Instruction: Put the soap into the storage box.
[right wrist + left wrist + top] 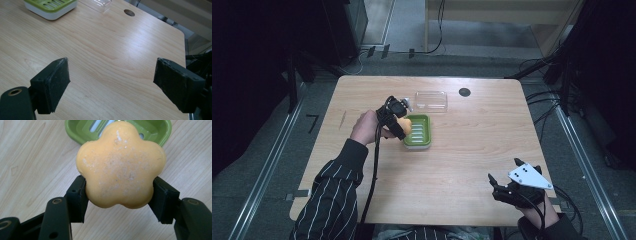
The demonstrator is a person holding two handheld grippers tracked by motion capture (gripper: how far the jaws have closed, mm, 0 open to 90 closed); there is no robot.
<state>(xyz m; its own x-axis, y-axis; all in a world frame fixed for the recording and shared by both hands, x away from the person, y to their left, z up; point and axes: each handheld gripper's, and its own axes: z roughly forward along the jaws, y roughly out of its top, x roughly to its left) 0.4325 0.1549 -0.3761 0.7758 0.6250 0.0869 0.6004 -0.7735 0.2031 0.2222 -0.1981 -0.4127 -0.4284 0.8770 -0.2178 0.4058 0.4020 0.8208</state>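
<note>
Flower-shaped orange soap is being gripped across its lobes by the left tool, held at the near-left edge of the green soap dish, likely for placing inside. Right tool is being kept released, parked low over the surface.

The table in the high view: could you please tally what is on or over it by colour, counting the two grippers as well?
Orange: 1, the flower-shaped soap, clamped in the left gripper.
Green: 1, the soap dish.
Clear: 1, the plastic lid.
Black: 2, the left gripper and the right gripper, whose jaws stand wide apart with nothing between them.
Total: 5
</note>
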